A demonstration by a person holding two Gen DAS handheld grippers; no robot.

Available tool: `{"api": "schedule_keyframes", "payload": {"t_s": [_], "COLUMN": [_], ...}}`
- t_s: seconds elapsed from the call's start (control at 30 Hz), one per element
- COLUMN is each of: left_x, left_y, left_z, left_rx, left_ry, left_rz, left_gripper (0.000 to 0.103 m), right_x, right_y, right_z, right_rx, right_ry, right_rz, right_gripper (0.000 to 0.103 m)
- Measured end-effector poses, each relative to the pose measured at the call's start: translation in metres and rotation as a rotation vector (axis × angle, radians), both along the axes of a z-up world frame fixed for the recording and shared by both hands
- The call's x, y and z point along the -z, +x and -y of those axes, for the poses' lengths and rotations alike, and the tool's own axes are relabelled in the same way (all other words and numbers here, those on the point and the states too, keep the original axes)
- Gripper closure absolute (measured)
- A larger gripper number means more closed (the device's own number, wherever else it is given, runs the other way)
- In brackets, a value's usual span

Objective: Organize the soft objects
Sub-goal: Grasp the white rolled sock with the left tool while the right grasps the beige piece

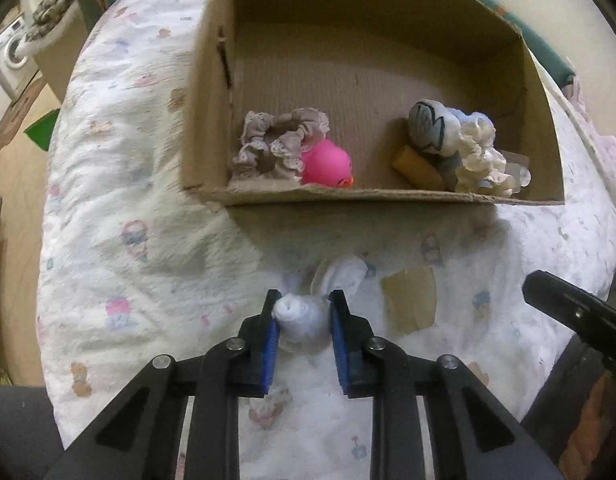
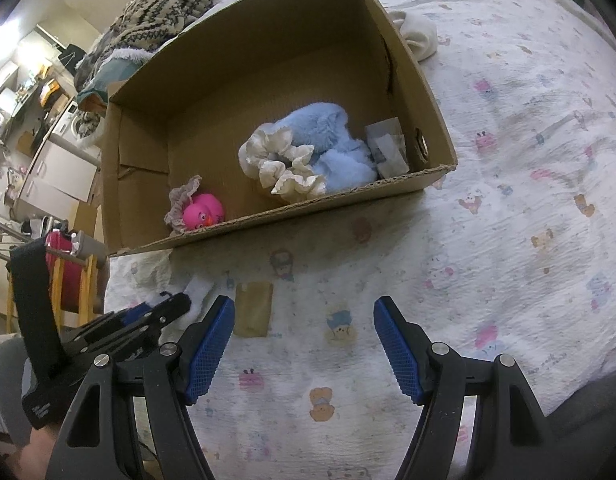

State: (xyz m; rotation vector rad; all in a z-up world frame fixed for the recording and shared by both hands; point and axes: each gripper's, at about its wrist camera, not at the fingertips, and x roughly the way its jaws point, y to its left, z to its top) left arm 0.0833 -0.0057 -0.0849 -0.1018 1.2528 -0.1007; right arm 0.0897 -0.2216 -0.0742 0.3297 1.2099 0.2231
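While its blue pads [image 1: 273,332] press on both sides of a small white rolled sock [image 1: 302,314] lying on the patterned quilt [image 1: 148,208], the left gripper [image 1: 303,312] is clamped on it. Just beyond sits a cardboard box [image 1: 332,196] holding a beige scrunchie [image 1: 278,144], pink rubber duck [image 1: 326,162], cream scrunchie [image 1: 482,160] and pale blue plush [image 2: 328,140]. Beside it, the right gripper [image 2: 304,320] hangs spread wide with nothing between its pads, above a brown paper scrap [image 2: 253,310].
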Motion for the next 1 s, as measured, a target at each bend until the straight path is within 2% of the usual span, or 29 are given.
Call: {"api": "schedule_keyframes", "payload": {"t_s": [0.33, 0.47, 0.7, 0.77, 0.83, 0.9, 0.93, 1.0], "left_x": [-0.034, -0.039, -0.037, -0.036, -0.037, -0.038, -0.038, -0.035], "left_y": [-0.029, -0.029, -0.027, -0.027, -0.026, -0.026, -0.025, -0.023], "left_z": [-0.040, -0.055, -0.044, -0.043, -0.042, -0.043, -0.043, -0.044], "left_rx": [-0.139, -0.190, -0.180, -0.178, -0.188, -0.191, -0.194, -0.201], "left_ry": [0.028, 0.026, 0.062, 0.072, 0.095, 0.111, 0.117, 0.114], "left_rz": [0.025, 0.040, 0.070, 0.074, 0.094, 0.105, 0.108, 0.101], "left_gripper": [0.081, 0.081, 0.081, 0.081, 0.081, 0.081, 0.081, 0.081], "right_x": [0.002, 0.003, 0.027, 0.033, 0.041, 0.050, 0.054, 0.056], "right_y": [-0.001, 0.005, 0.015, 0.016, 0.017, 0.018, 0.018, 0.017], "right_z": [-0.005, -0.017, -0.051, -0.066, -0.079, -0.087, -0.090, -0.093], "right_rx": [-0.034, -0.075, -0.175, -0.215, -0.249, -0.263, -0.266, -0.273], "right_ry": [0.038, -0.018, -0.050, -0.070, -0.079, -0.093, -0.108, -0.136], "right_rz": [-0.017, -0.006, -0.057, -0.058, -0.074, -0.094, -0.099, -0.091], "right_gripper": [0.027, 0.027, 0.027, 0.032, 0.046, 0.053, 0.062, 0.071]}}
